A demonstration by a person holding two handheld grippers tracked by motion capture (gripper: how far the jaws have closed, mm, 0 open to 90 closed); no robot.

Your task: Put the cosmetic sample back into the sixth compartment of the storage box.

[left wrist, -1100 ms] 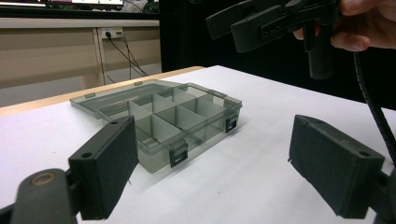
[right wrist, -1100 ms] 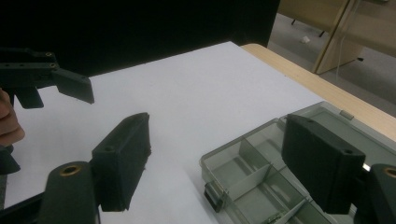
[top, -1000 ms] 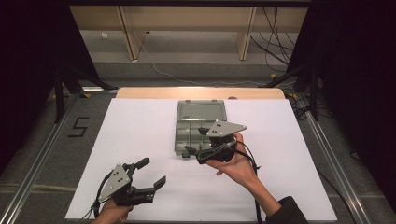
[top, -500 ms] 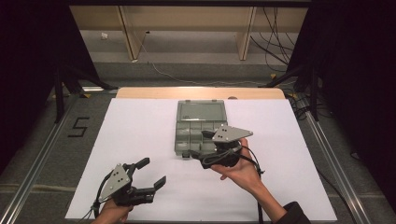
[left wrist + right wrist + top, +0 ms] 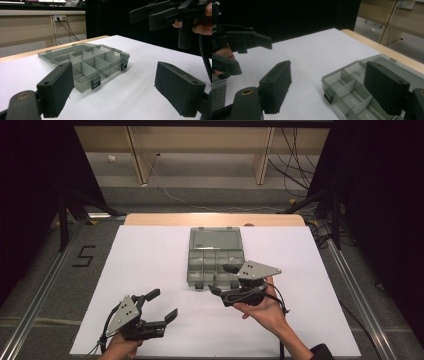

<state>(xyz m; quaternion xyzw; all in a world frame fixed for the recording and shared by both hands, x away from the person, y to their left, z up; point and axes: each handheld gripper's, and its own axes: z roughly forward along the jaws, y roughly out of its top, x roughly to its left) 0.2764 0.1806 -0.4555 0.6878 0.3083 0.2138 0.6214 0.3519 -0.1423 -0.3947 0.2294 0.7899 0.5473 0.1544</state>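
A clear grey compartment box (image 5: 215,258) lies open near the middle of the white surface (image 5: 150,255), its lid folded flat toward the far edge and its divided tray toward the person, two dark latches on the near wall. The compartments look empty from the left gripper view (the plastic is tinted, so small contents would be hard to tell). The right gripper (image 5: 226,280) is held in the right hand (image 5: 262,307) just beside the box's near right corner, above the surface, its fingers spread wide and holding nothing. The left gripper (image 5: 162,304) sits low near the front left of the surface, well apart from the box, fingers likewise wide open and empty.
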